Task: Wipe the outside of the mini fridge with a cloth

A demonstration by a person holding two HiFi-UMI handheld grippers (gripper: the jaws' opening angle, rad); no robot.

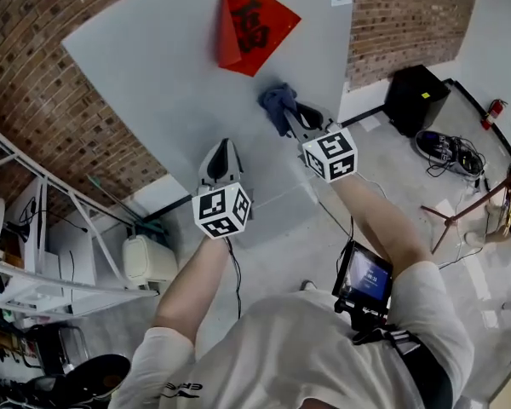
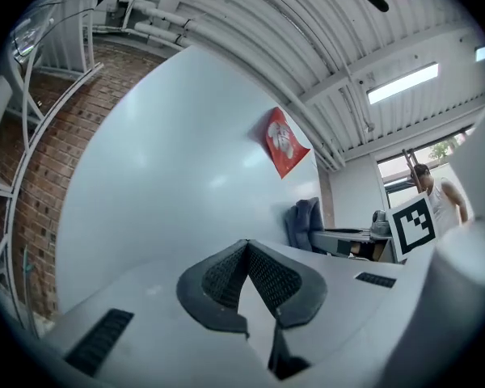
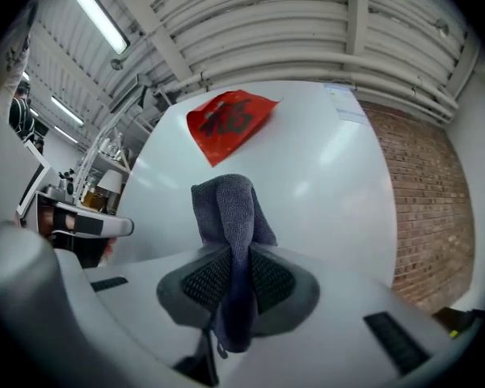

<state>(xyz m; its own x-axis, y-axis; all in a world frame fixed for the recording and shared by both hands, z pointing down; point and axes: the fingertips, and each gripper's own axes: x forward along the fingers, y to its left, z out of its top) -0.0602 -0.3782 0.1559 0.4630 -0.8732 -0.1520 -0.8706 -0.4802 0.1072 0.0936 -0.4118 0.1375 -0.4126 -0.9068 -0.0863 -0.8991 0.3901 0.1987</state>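
Head view shows both arms reaching toward the pale face of the mini fridge (image 1: 162, 75), where the right tongs (image 1: 288, 118) hold a bunched blue-grey cloth (image 1: 277, 100) up against the panel, just below a red paper diamond (image 1: 251, 24) stuck on it. Right gripper view has those jaws pinched onto the cloth, which stands up past the tips and hangs down between the ribbed pads. The left tongs (image 2: 246, 247) are drawn together at the tips with nothing between them, pointing at the same panel beside the right pair.
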